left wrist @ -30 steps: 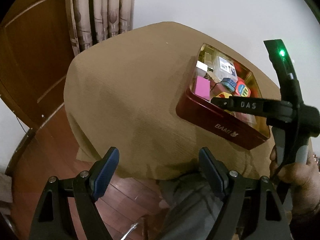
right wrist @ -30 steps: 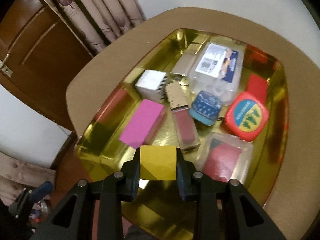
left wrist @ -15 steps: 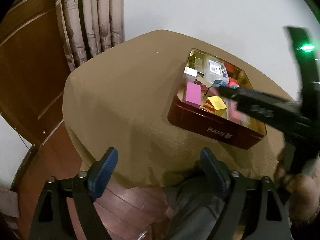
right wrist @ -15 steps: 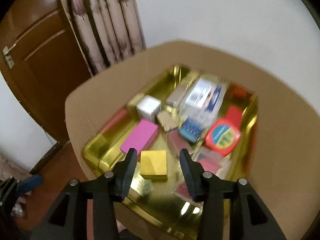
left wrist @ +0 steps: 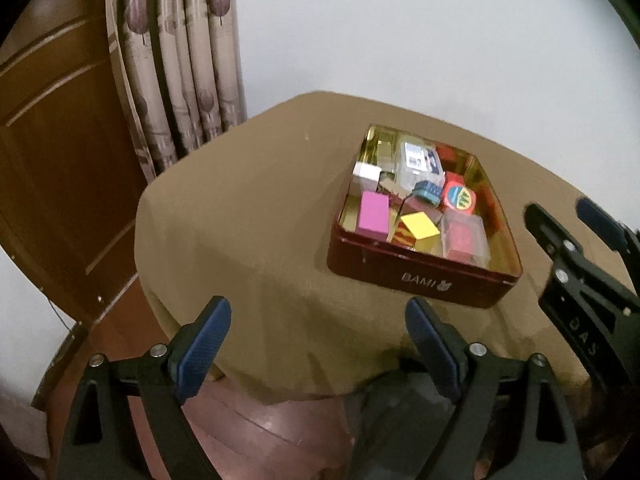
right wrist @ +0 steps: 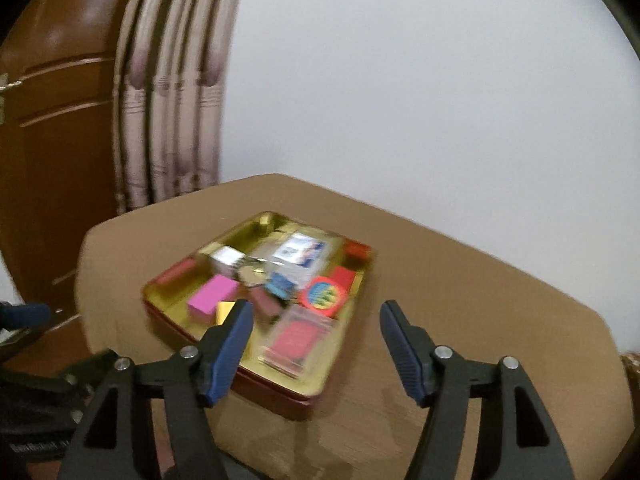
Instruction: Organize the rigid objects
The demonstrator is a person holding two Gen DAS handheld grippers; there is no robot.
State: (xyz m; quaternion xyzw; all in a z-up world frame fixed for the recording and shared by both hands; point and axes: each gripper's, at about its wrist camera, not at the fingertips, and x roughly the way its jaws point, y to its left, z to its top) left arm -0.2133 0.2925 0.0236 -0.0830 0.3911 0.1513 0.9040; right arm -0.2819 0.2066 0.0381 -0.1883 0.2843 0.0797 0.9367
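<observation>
A dark red tin with a gold inside (left wrist: 424, 278) (right wrist: 280, 394) sits on the brown-clothed table (left wrist: 248, 216) (right wrist: 460, 280). In it lie a yellow block (left wrist: 420, 227) (right wrist: 224, 311), a pink block (left wrist: 374, 213) (right wrist: 212, 298), a round red-and-blue tin (left wrist: 459, 199) (right wrist: 322, 295), a clear case with a red card (left wrist: 466, 238) (right wrist: 298, 334) and several more small items. My left gripper (left wrist: 318, 332) is open and empty, low off the table's near edge. My right gripper (right wrist: 316, 338) is open and empty, pulled back above the tin's near right; it also shows in the left wrist view (left wrist: 576, 220).
A wooden door (left wrist: 48, 152) (right wrist: 52, 112) and patterned curtains (left wrist: 180, 60) (right wrist: 172, 80) stand at the left. A white wall (left wrist: 400, 32) is behind the table. Wooden floor (left wrist: 248, 432) lies below the table's near edge.
My right gripper let go of the yellow block, which now lies in the tin. The gripper opened wide and pulled back and up. My left gripper drew back a little.
</observation>
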